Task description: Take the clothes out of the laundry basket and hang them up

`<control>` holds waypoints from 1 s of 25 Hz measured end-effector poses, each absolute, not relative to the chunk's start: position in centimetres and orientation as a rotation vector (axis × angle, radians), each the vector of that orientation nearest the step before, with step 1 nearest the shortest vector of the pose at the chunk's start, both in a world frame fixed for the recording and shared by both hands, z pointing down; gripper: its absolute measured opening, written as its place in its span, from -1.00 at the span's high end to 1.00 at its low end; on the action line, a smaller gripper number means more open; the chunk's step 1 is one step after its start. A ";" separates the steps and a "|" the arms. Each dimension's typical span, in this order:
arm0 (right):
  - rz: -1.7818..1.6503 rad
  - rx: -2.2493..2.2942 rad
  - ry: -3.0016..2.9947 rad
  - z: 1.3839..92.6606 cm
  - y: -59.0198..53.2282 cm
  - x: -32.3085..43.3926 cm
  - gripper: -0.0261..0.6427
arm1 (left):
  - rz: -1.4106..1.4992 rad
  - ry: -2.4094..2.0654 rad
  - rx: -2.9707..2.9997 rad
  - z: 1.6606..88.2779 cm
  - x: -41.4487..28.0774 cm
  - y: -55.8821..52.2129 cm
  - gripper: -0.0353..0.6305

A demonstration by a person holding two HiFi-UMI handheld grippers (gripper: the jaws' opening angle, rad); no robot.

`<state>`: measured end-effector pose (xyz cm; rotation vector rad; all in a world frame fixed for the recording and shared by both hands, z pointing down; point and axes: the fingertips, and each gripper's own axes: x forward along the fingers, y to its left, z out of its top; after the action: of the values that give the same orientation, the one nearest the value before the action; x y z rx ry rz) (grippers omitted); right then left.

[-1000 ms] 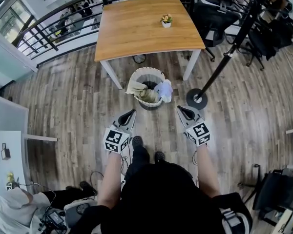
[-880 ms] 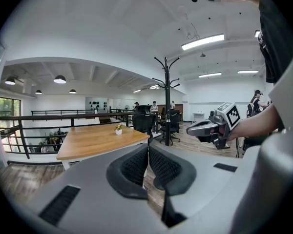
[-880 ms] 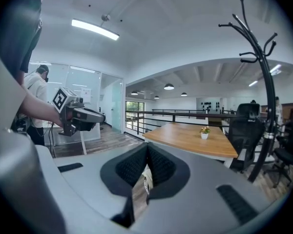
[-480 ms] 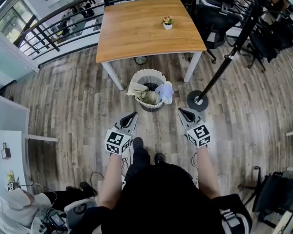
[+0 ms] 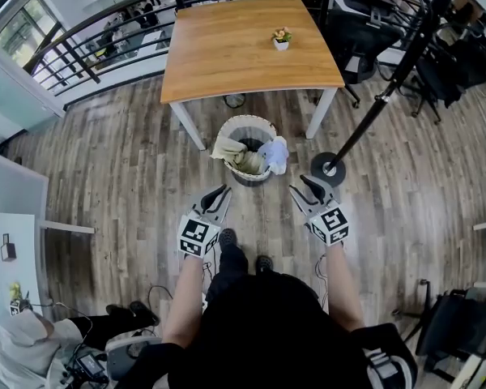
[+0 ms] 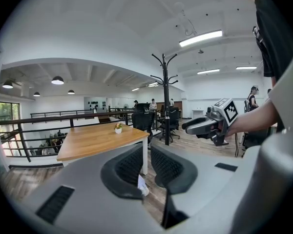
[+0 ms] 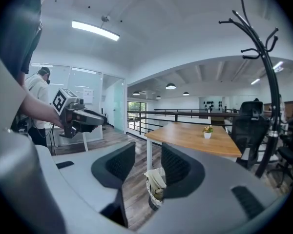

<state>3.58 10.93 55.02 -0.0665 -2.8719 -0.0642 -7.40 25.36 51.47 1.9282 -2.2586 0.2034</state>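
Grey right tongs (image 5: 297, 183) have just opened — empty; left tongs (image 5: 220, 191) shut.

A small flower pot (image 5: 281, 38) stands on the wooden table (image 5: 227, 55); a black office chair (image 5: 355, 24) is just beside it.

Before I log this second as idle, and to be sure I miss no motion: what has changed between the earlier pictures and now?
The right gripper has just opened its fingers, with nothing between them. The left gripper stays shut and empty, and the round woven laundry basket and the clothes in it lie as before.
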 end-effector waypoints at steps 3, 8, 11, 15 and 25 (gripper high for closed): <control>-0.057 -0.070 -2.875 55.2 11.1 3.3 0.32 | 0.200 -2.275 1.926 51.3 -7.6 25.5 0.45; -0.034 -0.055 -2.876 55.1 11.1 2.6 0.21 | 0.195 -2.301 1.910 51.4 -8.4 25.8 0.30; -0.031 -0.048 -2.869 55.5 11.1 2.2 0.13 | 0.194 -2.293 1.901 51.8 -8.9 25.9 0.26; -0.027 -0.045 -2.856 55.7 11.3 1.3 0.10 | 0.212 -2.272 1.893 52.3 -9.8 26.2 0.25; -0.003 0.003 -2.825 56.6 11.3 -3.3 0.10 | 0.204 -2.217 1.890 53.8 -15.2 26.3 0.25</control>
<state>-3.30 11.33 56.61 0.0029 -2.8249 -0.0032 -15.19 26.33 53.82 1.8899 -2.2170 0.2037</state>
